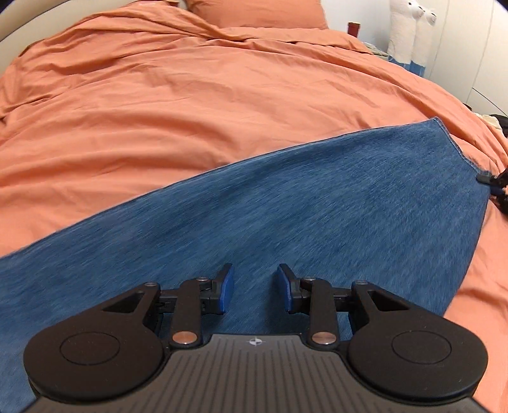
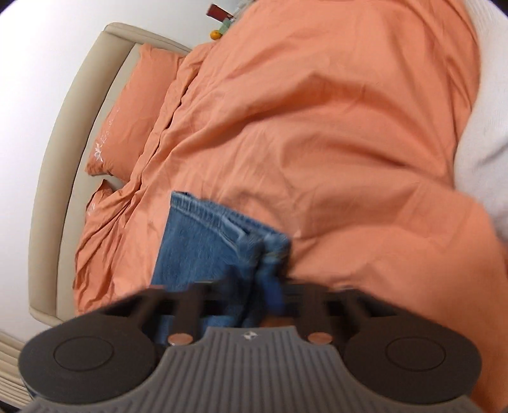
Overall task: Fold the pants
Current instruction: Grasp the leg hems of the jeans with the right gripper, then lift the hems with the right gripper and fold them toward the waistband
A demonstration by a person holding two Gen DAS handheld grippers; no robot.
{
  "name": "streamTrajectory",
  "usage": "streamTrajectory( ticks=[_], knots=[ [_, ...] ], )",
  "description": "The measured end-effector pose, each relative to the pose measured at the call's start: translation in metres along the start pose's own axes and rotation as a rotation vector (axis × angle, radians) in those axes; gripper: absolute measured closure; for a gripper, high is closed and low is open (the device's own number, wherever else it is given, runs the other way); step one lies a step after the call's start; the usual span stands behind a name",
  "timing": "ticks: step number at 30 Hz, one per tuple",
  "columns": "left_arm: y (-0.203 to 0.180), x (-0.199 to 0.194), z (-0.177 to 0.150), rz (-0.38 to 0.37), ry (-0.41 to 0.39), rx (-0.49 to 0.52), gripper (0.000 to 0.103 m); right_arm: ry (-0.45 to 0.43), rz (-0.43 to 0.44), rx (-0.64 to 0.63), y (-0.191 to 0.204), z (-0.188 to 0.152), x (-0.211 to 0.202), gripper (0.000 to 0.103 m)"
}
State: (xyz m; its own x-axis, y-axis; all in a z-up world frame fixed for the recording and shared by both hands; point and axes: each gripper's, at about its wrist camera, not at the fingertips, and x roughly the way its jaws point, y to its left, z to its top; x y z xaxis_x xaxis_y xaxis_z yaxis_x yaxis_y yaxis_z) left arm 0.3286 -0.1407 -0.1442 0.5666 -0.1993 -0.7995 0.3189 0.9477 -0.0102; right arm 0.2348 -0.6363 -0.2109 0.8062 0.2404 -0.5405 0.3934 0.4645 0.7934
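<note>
There was one pair of blue jeans [image 1: 285, 203], spread on one orange duvet [image 1: 158, 104]. Two orange pillows [image 2: 133, 111] lay by one beige headboard [image 2: 63, 143]. Two grippers [image 1: 255, 290] were present, and two white plush toys [image 1: 409, 28].

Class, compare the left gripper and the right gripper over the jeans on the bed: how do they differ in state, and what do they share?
The left gripper has its jaws apart with nothing between them; the right gripper is shut on a bunched part of the jeans.
The left gripper shows sharp, with blue pads; the right gripper is blurred.
Both are black two-finger tools over the same jeans on the orange duvet.
</note>
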Motion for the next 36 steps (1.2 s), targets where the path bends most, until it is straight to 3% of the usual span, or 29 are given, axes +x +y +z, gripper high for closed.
streamTrajectory(
  ticks=[2,4,7,14,21,24,28,36],
  knots=[
    [-0.008,0.008,0.007,-0.009,-0.005,0.024,0.065,-0.033,0.027,-0.052,0.007,0.004,-0.011,0.102],
    [-0.016,0.019,0.016,-0.007,-0.006,0.047,0.065,-0.036,-0.012,-0.141,0.019,0.003,-0.014,0.102],
    [-0.025,0.037,0.031,0.005,-0.011,0.074,0.065,-0.018,-0.064,-0.138,0.012,0.001,-0.002,0.102],
    [-0.033,0.076,0.077,0.052,-0.004,0.077,0.07,-0.032,-0.087,-0.201,0.016,-0.003,0.003,0.102],
    [-0.039,0.094,0.09,0.107,0.012,0.044,0.073,-0.039,-0.1,-0.256,0.019,-0.005,0.007,0.102],
    [-0.051,0.076,0.088,0.116,-0.001,0.09,0.074,-0.036,-0.087,-0.237,0.015,-0.003,0.008,0.102],
    [-0.075,0.043,0.061,0.044,0.022,0.139,0.074,-0.038,-0.09,-0.253,0.017,-0.003,0.008,0.102],
    [-0.114,0.005,0.0,-0.063,0.076,0.075,0.089,-0.047,-0.089,-0.259,0.018,-0.006,0.007,0.102]
  ],
)
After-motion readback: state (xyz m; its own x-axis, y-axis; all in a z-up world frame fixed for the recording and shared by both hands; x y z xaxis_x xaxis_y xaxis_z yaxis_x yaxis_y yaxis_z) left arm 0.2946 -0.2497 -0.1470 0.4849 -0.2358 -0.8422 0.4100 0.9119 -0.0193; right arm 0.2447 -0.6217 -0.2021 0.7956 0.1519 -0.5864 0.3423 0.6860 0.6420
